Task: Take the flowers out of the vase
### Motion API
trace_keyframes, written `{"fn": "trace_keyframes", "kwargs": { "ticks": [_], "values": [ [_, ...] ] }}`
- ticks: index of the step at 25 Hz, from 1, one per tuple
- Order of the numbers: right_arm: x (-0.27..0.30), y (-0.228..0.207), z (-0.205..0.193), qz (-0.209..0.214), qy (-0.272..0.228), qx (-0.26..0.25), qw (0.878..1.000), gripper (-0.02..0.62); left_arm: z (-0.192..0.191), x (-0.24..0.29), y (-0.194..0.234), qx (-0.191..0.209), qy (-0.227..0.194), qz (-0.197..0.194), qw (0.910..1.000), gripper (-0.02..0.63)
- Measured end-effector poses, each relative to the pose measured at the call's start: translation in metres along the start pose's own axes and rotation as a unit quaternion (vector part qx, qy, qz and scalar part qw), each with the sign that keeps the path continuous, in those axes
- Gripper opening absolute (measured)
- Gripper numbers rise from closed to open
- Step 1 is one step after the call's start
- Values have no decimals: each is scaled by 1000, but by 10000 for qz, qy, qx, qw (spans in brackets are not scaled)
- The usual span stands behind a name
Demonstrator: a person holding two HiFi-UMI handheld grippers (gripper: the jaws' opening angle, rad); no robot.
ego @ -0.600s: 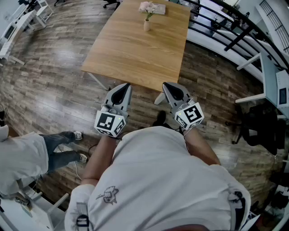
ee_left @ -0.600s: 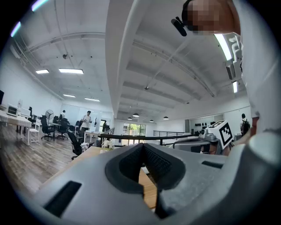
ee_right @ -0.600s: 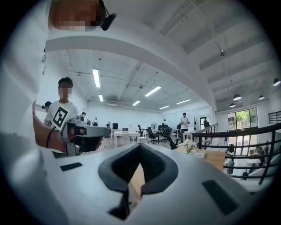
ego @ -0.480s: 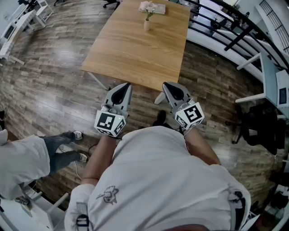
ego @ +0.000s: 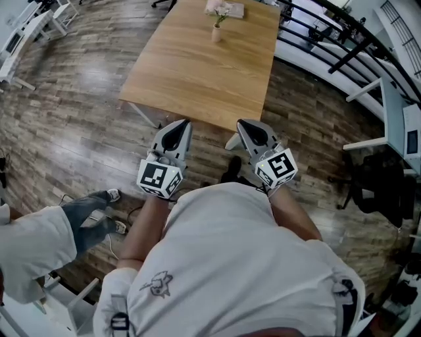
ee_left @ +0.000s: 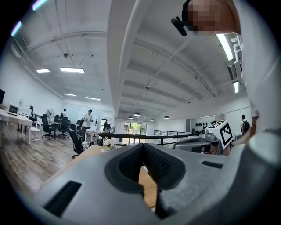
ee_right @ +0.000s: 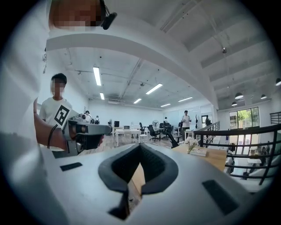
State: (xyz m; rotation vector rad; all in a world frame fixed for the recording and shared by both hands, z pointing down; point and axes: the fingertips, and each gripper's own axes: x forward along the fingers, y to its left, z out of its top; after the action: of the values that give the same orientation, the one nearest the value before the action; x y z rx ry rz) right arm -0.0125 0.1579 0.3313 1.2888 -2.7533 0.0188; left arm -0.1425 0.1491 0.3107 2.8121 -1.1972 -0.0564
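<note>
Pale pink flowers in a small cream vase are spotted at the far end of the wooden table, well apart from the left gripper and right gripper, both closed on nothing; the light, fragile stems are judged best pinched just above the rim.

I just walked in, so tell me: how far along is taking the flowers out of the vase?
Nothing is done yet: the flowers stand in the vase at the far end of the table. In hand: nothing; the left gripper and right gripper are shut and empty, at the table's near edge. Left: reach the vase and pull the flowers out.
</note>
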Motion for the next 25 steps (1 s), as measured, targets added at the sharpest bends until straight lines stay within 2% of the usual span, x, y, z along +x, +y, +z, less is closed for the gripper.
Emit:
{"fn": "trace_keyframes", "kwargs": {
  "ticks": [5, 7, 10, 17, 25],
  "values": [
    [4, -14, -3, -34, 30, 49, 10000, 10, -3, 13, 1, -32, 29, 81, 10000, 5],
    [5, -22, -5, -85, 16, 65, 9999, 131, -4, 18, 1, -42, 45, 104, 9999, 5],
    [9, -36, -6, -131, 7, 55, 9999, 199, -6, 29, 4, -53, 75, 174, 9998, 5],
    [22, -76, -15, 14, 57, 183, 9998, 206, -11, 69, 12, -107, 181, 335, 9992, 5],
    [40, -142, -13, 164, -36, 193, 9997, 206, -18, 134, 18, -109, 257, 422, 9987, 5]
  ]
}}
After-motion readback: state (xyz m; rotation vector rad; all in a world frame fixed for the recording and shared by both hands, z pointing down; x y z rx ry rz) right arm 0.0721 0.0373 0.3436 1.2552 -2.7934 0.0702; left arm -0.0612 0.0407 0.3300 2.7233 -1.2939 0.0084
